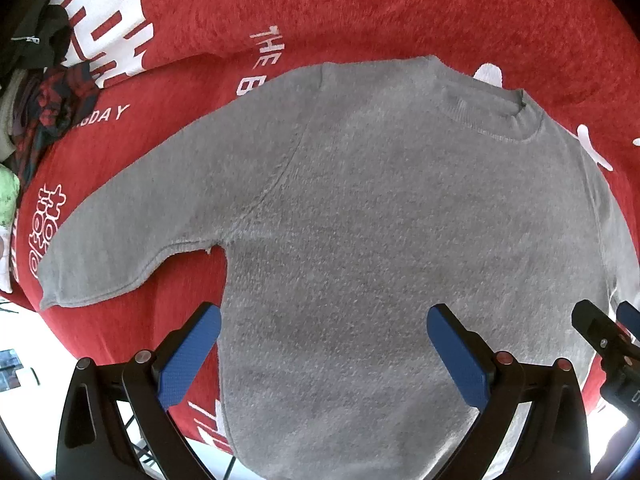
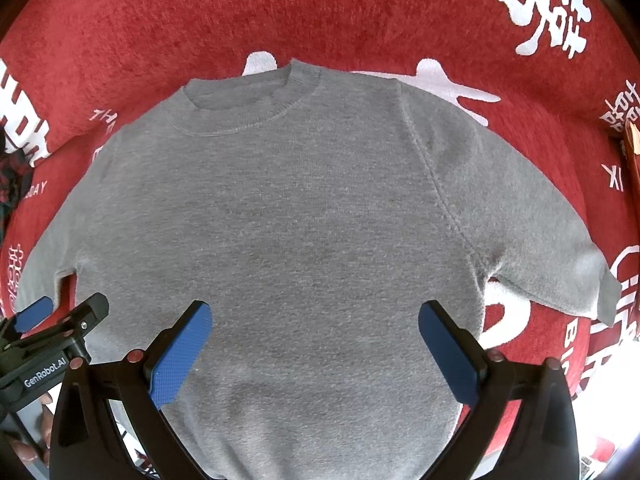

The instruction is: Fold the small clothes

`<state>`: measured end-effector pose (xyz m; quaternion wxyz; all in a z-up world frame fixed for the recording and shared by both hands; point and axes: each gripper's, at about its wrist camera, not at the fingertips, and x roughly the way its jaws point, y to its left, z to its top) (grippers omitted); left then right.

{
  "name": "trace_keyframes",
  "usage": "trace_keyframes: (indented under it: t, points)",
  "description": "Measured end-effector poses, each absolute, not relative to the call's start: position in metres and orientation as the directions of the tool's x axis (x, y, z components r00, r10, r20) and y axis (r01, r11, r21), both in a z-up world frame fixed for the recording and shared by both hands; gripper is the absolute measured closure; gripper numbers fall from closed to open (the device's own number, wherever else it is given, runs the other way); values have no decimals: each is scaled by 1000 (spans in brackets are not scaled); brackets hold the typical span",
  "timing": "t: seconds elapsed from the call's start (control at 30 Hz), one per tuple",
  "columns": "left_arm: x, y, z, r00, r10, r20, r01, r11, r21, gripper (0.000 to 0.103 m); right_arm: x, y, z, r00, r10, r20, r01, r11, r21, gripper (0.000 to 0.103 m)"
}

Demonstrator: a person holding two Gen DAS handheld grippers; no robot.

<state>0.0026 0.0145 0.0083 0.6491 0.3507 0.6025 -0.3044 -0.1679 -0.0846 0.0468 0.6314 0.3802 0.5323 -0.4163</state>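
A small grey knit sweater point(image 1: 360, 220) lies flat and face up on a red blanket, collar at the far side, both sleeves spread out. It also shows in the right wrist view point(image 2: 300, 220). My left gripper point(image 1: 324, 344) is open and empty above the sweater's lower left part, near the left sleeve point(image 1: 120, 232). My right gripper point(image 2: 316, 340) is open and empty above the lower right part, near the right sleeve point(image 2: 560, 260). Each gripper shows at the edge of the other's view: the right one point(image 1: 600, 328), the left one point(image 2: 60, 320).
The red blanket point(image 1: 360, 8) with white lettering covers the surface. A pile of dark and plaid clothes point(image 1: 44, 92) lies at the far left. The blanket's near edge drops off at the lower left point(image 1: 60, 332). A wooden object point(image 2: 634, 152) stands at the right edge.
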Motion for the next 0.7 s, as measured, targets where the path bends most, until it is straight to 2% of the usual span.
trace_keyframes:
  t: [0.5,0.6,0.7]
  points:
    - [11,31,6,72,30,-997,797,599,76,0,-163,-77,47,84,-120,-989,925,379,33,0]
    - [15,37,11,31,-34,-999,786,618,4,0,-160,-74,47,83,-118,-990,922,385,31,0]
    - [28,50,13,-80,-136,-988,735,661,-150,0,-155,-71,47,82,-119,-989,917,398,28,0]
